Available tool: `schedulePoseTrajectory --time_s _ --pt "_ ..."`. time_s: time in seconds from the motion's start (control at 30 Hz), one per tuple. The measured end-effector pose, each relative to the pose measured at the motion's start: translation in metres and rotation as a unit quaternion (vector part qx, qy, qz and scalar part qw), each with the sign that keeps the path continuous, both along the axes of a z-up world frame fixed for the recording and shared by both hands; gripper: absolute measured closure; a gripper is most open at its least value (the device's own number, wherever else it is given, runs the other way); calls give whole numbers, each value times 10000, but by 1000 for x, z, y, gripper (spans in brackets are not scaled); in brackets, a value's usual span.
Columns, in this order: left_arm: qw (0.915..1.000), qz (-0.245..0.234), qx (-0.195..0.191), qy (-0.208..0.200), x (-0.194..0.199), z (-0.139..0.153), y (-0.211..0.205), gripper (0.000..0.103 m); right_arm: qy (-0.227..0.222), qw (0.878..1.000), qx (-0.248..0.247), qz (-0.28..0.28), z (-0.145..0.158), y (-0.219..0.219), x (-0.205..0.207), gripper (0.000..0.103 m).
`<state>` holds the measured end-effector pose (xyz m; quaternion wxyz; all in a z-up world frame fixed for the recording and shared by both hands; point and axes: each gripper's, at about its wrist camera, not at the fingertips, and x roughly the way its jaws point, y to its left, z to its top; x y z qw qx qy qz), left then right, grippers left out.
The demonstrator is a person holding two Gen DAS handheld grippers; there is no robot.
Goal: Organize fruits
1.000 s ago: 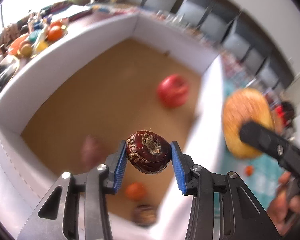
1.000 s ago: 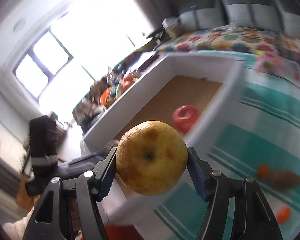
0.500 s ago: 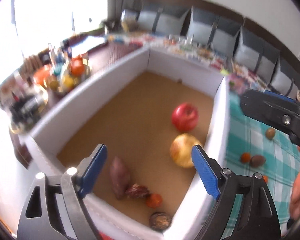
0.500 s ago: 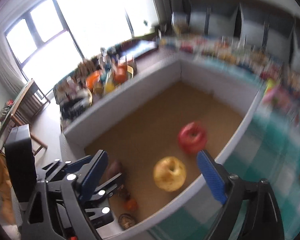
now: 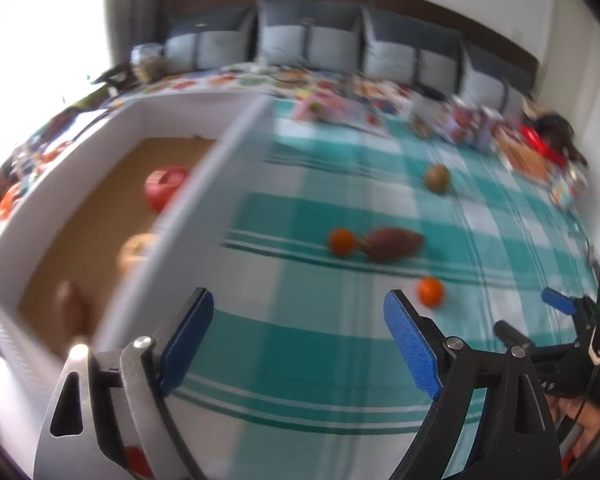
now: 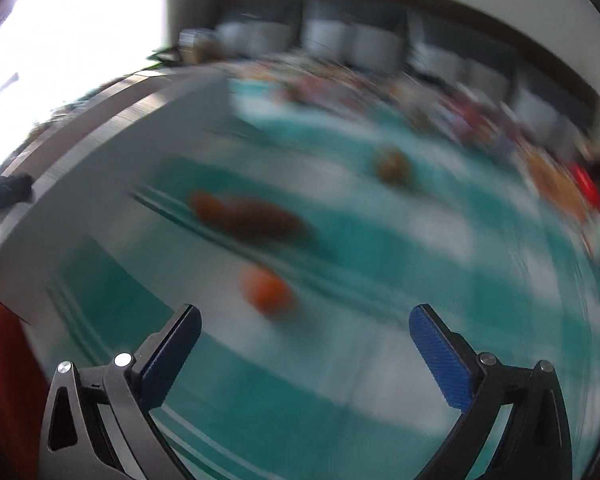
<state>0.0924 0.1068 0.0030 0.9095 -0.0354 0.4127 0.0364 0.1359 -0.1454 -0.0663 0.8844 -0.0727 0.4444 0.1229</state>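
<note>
Over the checked bedspread [image 5: 316, 344], both grippers now face away from the white box [image 5: 204, 208]. Left gripper [image 5: 298, 344] has just been opening, jaws apart, nothing between them; the dark fruit it carried a second ago is gone. Right gripper [image 6: 304, 356] likewise has spread wide and empty, its yellow fruit [image 5: 134, 250] now inside the box beside the red apple [image 5: 165, 191]. Remaining on the spread: two oranges [image 5: 431, 291], a brown oblong fruit [image 5: 392, 243], a kiwi-like one [image 5: 437, 176]. Judged next: the near orange.
</note>
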Motion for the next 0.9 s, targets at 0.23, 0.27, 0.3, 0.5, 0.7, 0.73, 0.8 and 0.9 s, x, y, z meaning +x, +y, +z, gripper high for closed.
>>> schedulePoseTrajectory --time_s 0.23,0.27,0.3,0.5,0.7,0.73,0.8,0.9 --pt "9974 -560 373 248 5 -21 -56 14 97 9948 -172 -998 -32 -88 -7 0" --pt "9971 -589 405 271 6 -22 -59 14 87 9939 -191 -1081 -35 -95 -7 0" --pt "9967 -610 435 302 6 -25 -62 14 72 9932 -190 -1146 -38 -100 -6 0" --pt "9958 -720 347 452 15 -53 -62 14 28 9907 -51 -1362 -52 -107 0 0" --pt "9949 -654 276 719 36 -106 -55 14 93 9905 125 -1369 -55 -110 -4 0" --pt "9958 -637 262 597 36 -108 -53 10 88 9905 111 -1368 -54 -109 -4 0" --pt "9970 -577 268 432 35 -111 -50 8 84 9905 110 -1369 -55 -109 -4 0" --pt "9972 -564 267 403 34 -112 -50 6 83 9905 108 -1365 -54 -109 -4 0"
